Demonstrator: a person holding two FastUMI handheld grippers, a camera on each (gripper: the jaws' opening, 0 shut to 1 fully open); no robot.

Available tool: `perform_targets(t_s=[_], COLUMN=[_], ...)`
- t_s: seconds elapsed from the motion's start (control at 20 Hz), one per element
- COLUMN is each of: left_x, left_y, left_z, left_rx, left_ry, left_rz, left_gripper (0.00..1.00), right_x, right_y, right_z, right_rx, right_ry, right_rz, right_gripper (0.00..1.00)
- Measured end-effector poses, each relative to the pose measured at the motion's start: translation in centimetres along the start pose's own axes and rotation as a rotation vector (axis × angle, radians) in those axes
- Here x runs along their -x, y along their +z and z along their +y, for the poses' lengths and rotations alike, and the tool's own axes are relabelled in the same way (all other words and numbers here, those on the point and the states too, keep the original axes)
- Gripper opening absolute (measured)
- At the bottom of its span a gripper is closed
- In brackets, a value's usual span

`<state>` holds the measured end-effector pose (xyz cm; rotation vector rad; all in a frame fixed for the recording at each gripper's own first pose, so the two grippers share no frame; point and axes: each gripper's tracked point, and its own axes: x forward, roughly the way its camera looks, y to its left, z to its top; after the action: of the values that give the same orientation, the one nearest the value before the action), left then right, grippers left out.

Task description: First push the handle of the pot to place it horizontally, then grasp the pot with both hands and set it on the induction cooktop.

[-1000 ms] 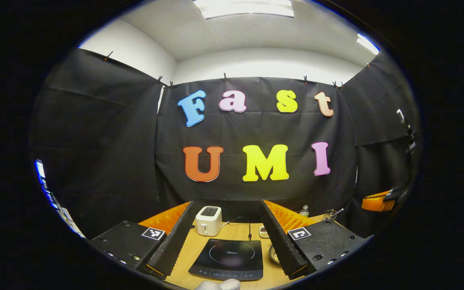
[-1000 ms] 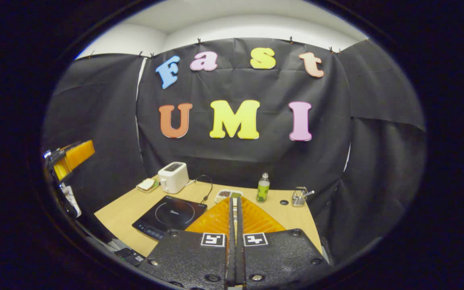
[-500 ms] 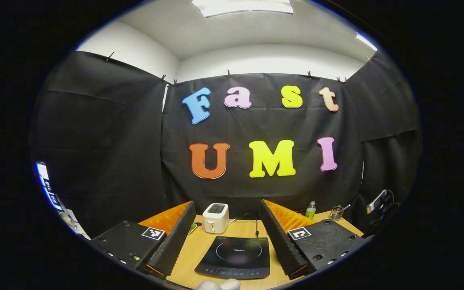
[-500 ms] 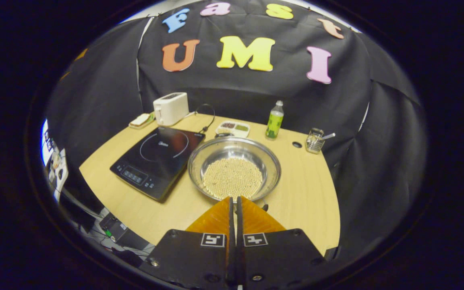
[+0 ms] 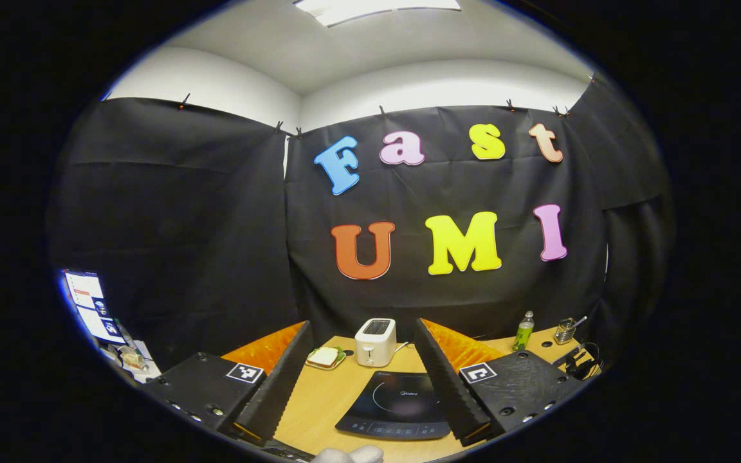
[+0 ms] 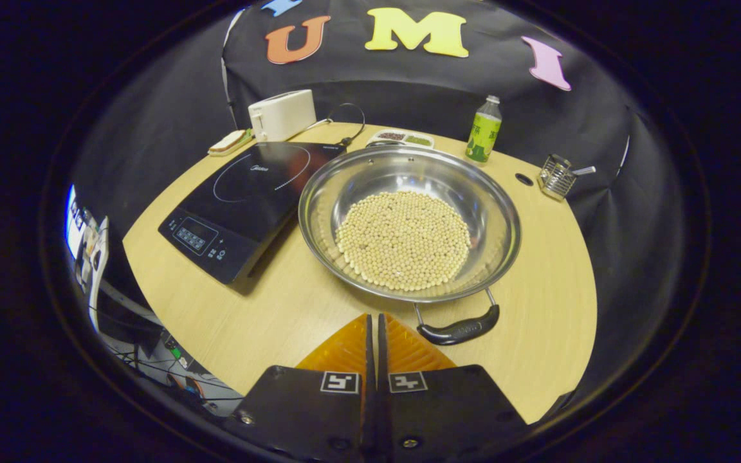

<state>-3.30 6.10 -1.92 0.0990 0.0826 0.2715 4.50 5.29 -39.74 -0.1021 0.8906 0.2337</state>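
In the right gripper view we saw the pot (image 6: 409,222), a wide steel one filled with pale beans (image 6: 402,239), standing on the bench (image 6: 541,283) just beside the cooktop (image 6: 242,193), to its right. Its black handle (image 6: 459,330) pointed toward us, near our right tongs (image 6: 374,325), which were clenched on nothing and hung above the bench edge. In the left gripper view our left tongs (image 5: 361,379) were released, wide apart, held high over the cooktop (image 5: 399,408), with a toaster (image 5: 375,342) behind it. A green bottle (image 6: 484,129) stood farther back.
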Motion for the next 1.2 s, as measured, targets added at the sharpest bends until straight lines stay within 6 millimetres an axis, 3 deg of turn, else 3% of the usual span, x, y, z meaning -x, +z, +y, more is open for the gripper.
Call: perform_targets(t_s=[0.25, 0.65, 1.2], left_x=[0.1, -0.4, -0.8], left_y=[-0.2, -0.4, -0.2], left_z=[-0.2, -2.0, -4.1], left_rx=[-0.004, -0.005, -0.012], left_ry=[0.026, 0.014, 0.019], left_rz=[0.013, 0.026, 0.023], left_gripper=[0.96, 0.96, 0.96], right_x=[-1.4, -1.2, -1.2], right_y=[-0.2, -0.7, -0.1], right_z=[-1.4, -3.1, -7.9], right_rx=[-0.026, -0.040, -0.052], right_ry=[0.001, 0.005, -0.017], right_rz=[0.024, 0.029, 0.027], right_gripper=[0.00, 0.01, 0.01])
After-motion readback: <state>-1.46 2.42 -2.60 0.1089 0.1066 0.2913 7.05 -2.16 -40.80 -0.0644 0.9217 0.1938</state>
